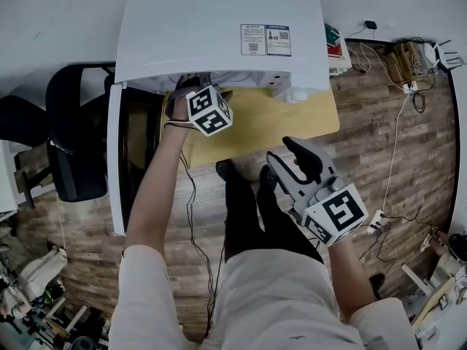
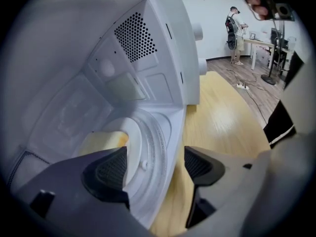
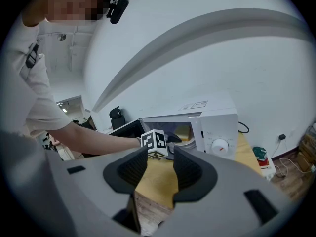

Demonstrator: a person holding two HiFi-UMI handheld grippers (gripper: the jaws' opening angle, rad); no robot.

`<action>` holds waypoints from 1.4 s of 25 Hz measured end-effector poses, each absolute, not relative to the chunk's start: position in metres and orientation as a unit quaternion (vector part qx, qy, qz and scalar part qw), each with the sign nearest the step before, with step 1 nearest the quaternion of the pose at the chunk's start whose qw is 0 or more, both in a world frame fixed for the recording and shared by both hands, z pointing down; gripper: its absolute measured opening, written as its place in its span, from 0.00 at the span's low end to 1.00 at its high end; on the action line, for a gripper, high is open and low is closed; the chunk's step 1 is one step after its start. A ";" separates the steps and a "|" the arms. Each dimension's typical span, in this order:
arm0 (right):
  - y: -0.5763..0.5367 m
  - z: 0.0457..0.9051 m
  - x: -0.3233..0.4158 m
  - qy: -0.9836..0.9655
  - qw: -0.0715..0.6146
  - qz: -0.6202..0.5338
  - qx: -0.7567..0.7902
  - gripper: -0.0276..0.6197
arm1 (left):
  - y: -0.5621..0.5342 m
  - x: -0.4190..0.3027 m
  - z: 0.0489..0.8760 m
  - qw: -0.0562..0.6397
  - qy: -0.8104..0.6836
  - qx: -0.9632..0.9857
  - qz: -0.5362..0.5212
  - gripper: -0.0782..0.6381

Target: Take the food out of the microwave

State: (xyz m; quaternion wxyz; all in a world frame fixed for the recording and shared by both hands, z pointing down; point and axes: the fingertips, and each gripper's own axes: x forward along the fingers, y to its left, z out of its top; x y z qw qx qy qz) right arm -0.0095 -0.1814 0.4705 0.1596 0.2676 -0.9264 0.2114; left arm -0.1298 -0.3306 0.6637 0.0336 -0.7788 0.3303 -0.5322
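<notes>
yellow food (image 2: 100, 141) flat on white plate (image 2: 134, 143)

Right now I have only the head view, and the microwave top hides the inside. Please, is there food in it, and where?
Observer: Yes. The left gripper view shows yellow food on a white plate, which sits on the glass turntable.
Operator: Does the left gripper hold the plate already?
Observer: No. Its jaws stand wide open. The plate's edge shows between them, but it is not pinched.
</notes>
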 end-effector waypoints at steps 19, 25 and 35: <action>-0.180 0.473 -0.007 -0.927 0.157 0.217 0.263 0.27 | -0.323 -0.133 0.676 0.045 0.315 -0.757 -0.571 0.58; -0.179 0.470 -0.008 -0.928 0.150 0.222 0.257 0.27 | -0.312 -0.130 0.672 0.054 0.319 -0.756 -0.569 0.58; -0.172 0.471 -0.008 -0.930 0.149 0.223 0.250 0.27 | -0.297 -0.124 0.673 0.060 0.327 -0.756 -0.564 0.58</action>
